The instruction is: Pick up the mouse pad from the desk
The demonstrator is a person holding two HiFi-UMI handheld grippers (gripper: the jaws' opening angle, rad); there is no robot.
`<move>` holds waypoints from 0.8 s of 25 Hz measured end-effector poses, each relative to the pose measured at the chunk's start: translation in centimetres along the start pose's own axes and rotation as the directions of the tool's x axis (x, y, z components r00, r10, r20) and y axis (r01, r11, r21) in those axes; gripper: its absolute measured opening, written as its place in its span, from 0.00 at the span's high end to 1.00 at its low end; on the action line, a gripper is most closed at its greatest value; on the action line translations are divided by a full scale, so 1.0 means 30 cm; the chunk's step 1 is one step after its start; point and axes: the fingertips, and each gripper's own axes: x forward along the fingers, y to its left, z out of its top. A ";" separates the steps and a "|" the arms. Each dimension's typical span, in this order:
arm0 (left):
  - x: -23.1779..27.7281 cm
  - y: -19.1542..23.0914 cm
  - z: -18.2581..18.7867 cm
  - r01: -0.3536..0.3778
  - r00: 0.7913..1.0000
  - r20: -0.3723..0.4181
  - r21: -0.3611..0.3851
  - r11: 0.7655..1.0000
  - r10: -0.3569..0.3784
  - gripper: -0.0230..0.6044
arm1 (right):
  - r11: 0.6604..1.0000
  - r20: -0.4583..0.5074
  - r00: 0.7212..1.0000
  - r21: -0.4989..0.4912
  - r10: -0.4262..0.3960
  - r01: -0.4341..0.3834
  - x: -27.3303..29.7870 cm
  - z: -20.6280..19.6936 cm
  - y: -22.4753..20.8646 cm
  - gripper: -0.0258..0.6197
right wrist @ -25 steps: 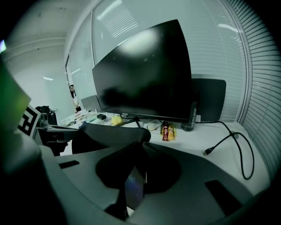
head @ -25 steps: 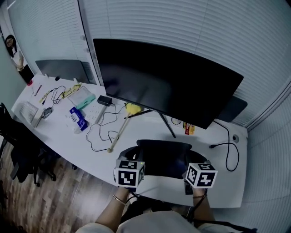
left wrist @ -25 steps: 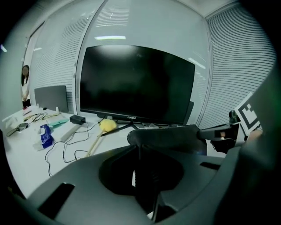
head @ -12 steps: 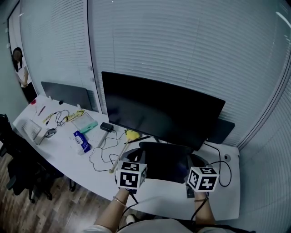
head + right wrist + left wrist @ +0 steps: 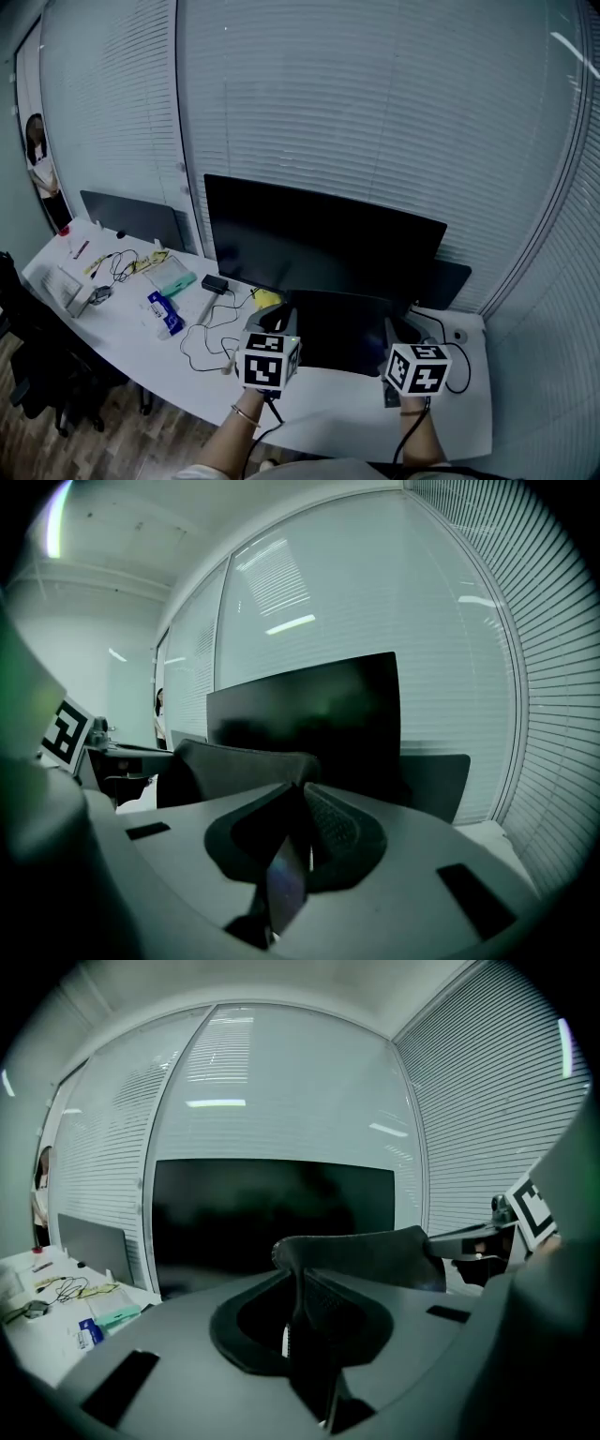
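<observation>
The mouse pad [image 5: 342, 330] is being held up clear of the desk [image 5: 131, 337], gripped at both ends. The L gripper [image 5: 281, 325] is being pressed shut on the pad's left edge. In the left gripper view, the thin dark sheet [image 5: 366, 1252] is being pinched btwn the ribbed pads of the L gripper [image 5: 298, 1274], and from there it is being stretched off to the right, toward the R gripper's marker cube [image 5: 532, 1211]. The R gripper [image 5: 392, 335] is likewise being clamped on the pad's right edge. In the right gripper view, the sheet [image 5: 239, 766] is being nipped btwn the jaws of the R gripper [image 5: 302, 794] and is being spanned leftward to the L gripper's cube [image 5: 66, 733]. Both grippers are being pointed roughly level, slightly nose-down, w/ the pad hanging btwn them and a little ahead.

Straight ahead of both grippers, beyond the pad, a wide dark monitor [image 5: 319, 239] is being faced, w/ window blinds [image 5: 375, 112] behind it. Below and to the left of the L gripper, a black cable [image 5: 202, 342], a blue packet [image 5: 164, 314] and a yellow item [image 5: 265, 298] are being left on the desk. Far off to the left a person [image 5: 39, 173] is being caught at the frame edge.
</observation>
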 end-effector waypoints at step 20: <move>0.019 -0.039 -0.027 0.024 1.000 -0.019 0.008 1.000 -0.023 0.88 | 1.000 0.001 1.000 -0.002 -0.024 0.024 -0.030 -0.016 -0.031 0.88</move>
